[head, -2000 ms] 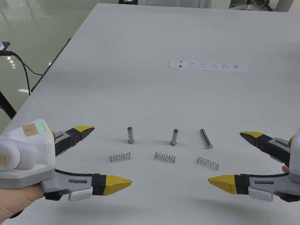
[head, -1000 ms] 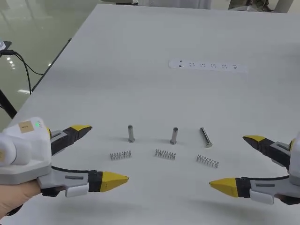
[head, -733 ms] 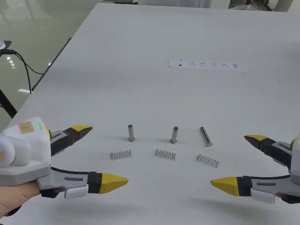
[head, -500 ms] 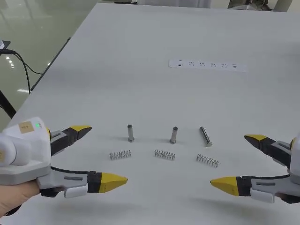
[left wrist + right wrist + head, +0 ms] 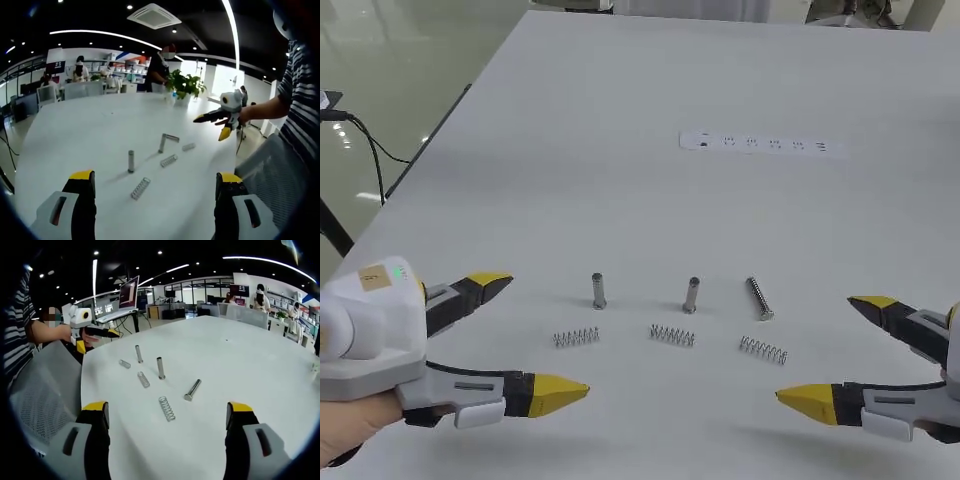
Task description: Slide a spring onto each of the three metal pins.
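Three metal pins stand in a row on the white table: the left pin (image 5: 599, 290) and the middle pin (image 5: 691, 295) upright, the right pin (image 5: 759, 298) lying flat. In front of each lies a loose spring: left (image 5: 576, 338), middle (image 5: 672, 336), right (image 5: 763, 350). My left gripper (image 5: 525, 337) hovers open to the left of the row, with nothing in it. My right gripper (image 5: 830, 350) hovers open to the right, also holding nothing. In the left gripper view the nearest spring (image 5: 140, 188) and pin (image 5: 131, 161) lie ahead; in the right gripper view a spring (image 5: 166, 408) and the lying pin (image 5: 192, 389) do.
A white power strip (image 5: 760, 143) lies farther back on the table. The table's left edge (image 5: 440, 130) drops to the floor, where a black cable (image 5: 365, 135) hangs. People stand in the room behind the table in the gripper views.
Both grippers have drawn slightly back and apart, still open. The pins and springs have not moved; the head camera shifted a little.
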Demonstrator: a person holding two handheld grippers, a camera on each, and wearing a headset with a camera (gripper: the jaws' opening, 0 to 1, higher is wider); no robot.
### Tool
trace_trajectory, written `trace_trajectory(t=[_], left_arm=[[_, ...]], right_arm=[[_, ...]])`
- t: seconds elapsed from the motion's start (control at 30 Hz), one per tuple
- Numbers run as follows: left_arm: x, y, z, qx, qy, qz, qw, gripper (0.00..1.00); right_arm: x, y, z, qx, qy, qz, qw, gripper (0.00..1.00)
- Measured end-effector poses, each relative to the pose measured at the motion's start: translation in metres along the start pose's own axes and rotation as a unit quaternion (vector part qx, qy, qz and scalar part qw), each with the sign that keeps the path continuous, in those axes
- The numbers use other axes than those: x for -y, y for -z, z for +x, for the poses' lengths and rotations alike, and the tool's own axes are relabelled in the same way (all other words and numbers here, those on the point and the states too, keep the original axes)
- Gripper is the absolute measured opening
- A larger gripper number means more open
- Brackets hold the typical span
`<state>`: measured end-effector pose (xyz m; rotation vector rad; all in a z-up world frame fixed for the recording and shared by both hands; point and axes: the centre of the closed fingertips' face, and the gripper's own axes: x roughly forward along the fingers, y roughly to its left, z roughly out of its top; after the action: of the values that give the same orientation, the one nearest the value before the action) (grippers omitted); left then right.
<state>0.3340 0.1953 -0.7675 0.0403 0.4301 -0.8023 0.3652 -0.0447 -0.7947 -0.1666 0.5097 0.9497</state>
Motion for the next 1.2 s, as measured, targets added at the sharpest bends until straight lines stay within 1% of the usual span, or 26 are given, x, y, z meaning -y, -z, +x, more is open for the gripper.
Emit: trace_trajectory(t=[0.13,0.3,0.47,0.63,0.8,0.9,0.97,1.03,1.1,1.13,1.2], left_arm=[[-0.001,0.001,0.001,-0.002,-0.002,0.000,1.0000,0.98],[0.000,-0.001,0.001,0.001,-0.001,-0.002,1.0000,0.98],[0.000,0.000,0.002,-0.001,0.000,-0.002,1.0000,0.98],[-0.001,-0.001,0.002,0.000,-0.001,-0.003,1.0000,0.97],[-0.003,0.001,0.003,-0.001,-0.003,-0.008,1.0000,0.97],[-0.003,0.001,0.003,-0.001,-0.003,-0.010,0.9999,0.97],[-0.003,0.001,0.003,-0.001,-0.003,-0.010,0.9999,0.97],[-0.003,0.002,0.004,-0.003,-0.002,-0.010,0.9999,0.97],[-0.004,0.003,0.004,-0.004,-0.002,-0.011,0.9999,0.96],[-0.005,0.003,0.004,-0.005,-0.004,-0.011,0.9999,0.96],[-0.005,0.003,0.004,-0.004,-0.005,-0.012,0.9999,0.96]], right_arm=[[0.001,0.002,-0.001,-0.003,0.001,0.002,1.0000,0.97],[0.001,0.002,-0.001,-0.005,-0.001,0.002,1.0000,0.97],[-0.001,0.002,0.002,-0.008,-0.008,-0.002,0.9999,0.98],[-0.005,-0.002,0.004,-0.006,-0.015,-0.005,0.9999,0.98],[-0.006,-0.010,0.008,-0.001,-0.020,0.005,0.9998,0.97],[-0.005,-0.014,0.011,-0.006,-0.019,0.004,0.9998,0.94],[-0.001,-0.016,0.013,-0.010,-0.017,0.007,0.9998,0.92],[0.004,-0.020,0.015,-0.011,-0.012,0.015,0.9998,0.89],[0.009,-0.022,0.018,-0.021,-0.007,0.027,0.9994,0.87],[0.011,-0.024,0.020,-0.027,-0.008,0.032,0.9991,0.85],[0.013,-0.028,0.023,-0.029,-0.007,0.032,0.9990,0.80]])
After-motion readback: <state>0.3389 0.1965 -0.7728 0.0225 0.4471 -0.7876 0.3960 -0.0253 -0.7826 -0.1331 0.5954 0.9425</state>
